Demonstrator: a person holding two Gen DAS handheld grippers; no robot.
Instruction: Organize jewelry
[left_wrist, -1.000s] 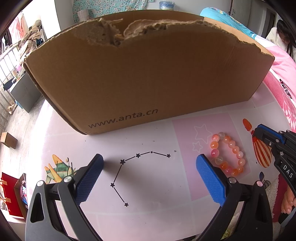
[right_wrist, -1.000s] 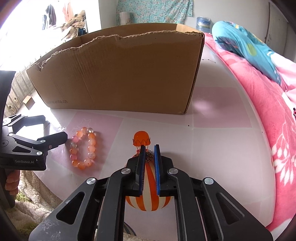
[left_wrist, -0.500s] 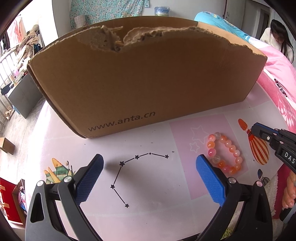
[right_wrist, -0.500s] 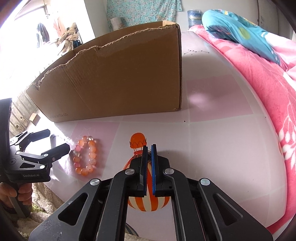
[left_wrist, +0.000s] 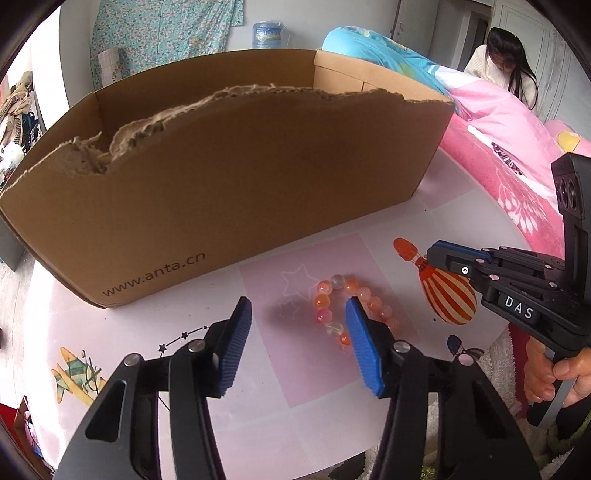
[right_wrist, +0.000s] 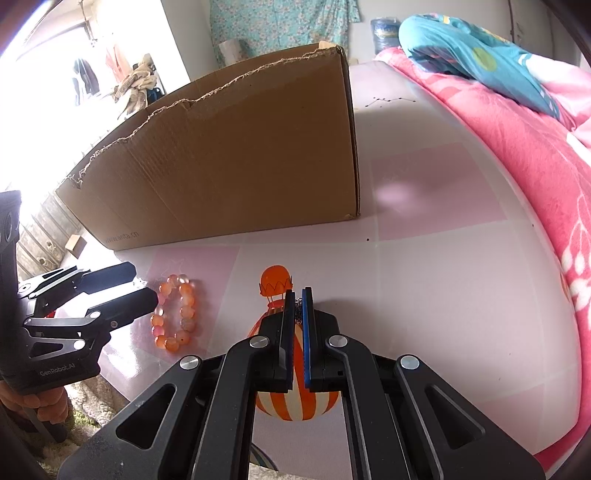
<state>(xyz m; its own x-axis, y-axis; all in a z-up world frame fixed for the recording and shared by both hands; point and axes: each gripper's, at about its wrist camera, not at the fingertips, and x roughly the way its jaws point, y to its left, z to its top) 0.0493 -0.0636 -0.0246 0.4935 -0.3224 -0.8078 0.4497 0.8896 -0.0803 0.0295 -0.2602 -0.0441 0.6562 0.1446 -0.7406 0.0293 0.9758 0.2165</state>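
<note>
Orange-pink bead bracelet (left_wrist: 347, 310): flat on worktop (left_wrist: 332, 424), near its front edge, before cardboard box (left_wrist: 229, 206).
Left gripper (left_wrist: 297, 345): fingers have just been closing, part-spread, not pressing; bracelet partly behind one finger, apparently lined up for pickup.
Right gripper (right_wrist: 298, 325): fingers clenched on a small dark chain-like item (right_wrist: 297, 308), identity unclear.
Box: open-topped, likely destination.

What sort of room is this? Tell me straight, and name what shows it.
Most likely a bedroom at home: pink bedding lies beside the table, a flowered curtain hangs on the back wall, and clothes are piled near the window.
</note>
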